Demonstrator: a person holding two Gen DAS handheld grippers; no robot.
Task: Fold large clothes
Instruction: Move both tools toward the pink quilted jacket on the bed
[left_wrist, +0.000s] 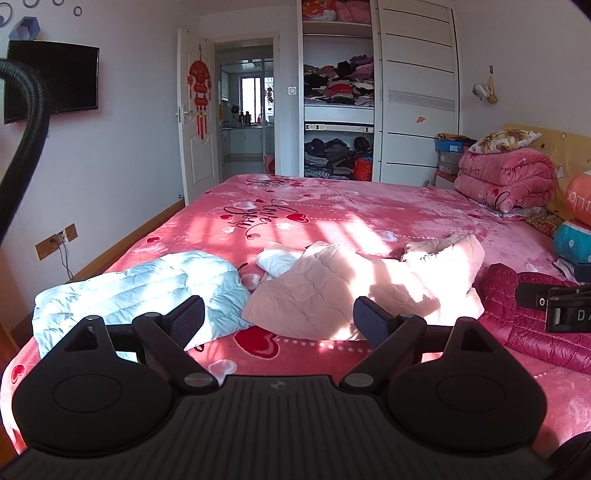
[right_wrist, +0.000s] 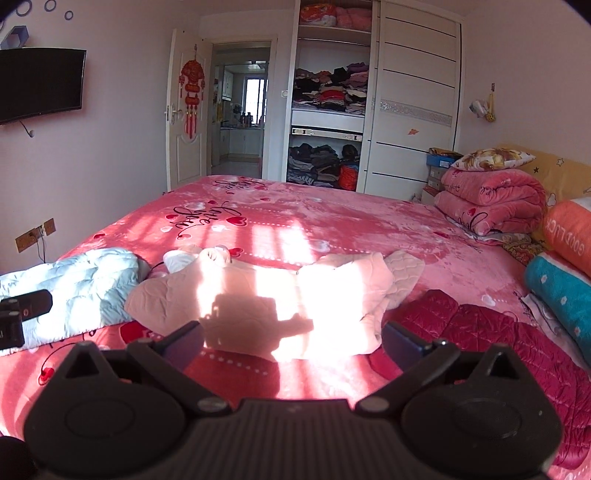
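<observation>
A pale pink quilted jacket (left_wrist: 354, 284) lies crumpled on the pink bed (left_wrist: 314, 206); it also shows in the right wrist view (right_wrist: 266, 295). A light blue quilted jacket (left_wrist: 140, 295) lies to its left, also in the right wrist view (right_wrist: 85, 291). A dark red quilted jacket (left_wrist: 535, 314) lies to its right, also in the right wrist view (right_wrist: 491, 332). My left gripper (left_wrist: 279, 319) is open and empty, held above the bed's near edge before the pink jacket. My right gripper (right_wrist: 293, 341) is open and empty, just short of the pink jacket's near hem.
Folded pink blankets and a pillow (left_wrist: 506, 173) are stacked at the headboard, with rolled towels (right_wrist: 565, 258) beside them. An open wardrobe (left_wrist: 338, 88) full of clothes stands behind the bed. A black TV (left_wrist: 51, 81) hangs on the left wall, beside an open door (left_wrist: 195, 114).
</observation>
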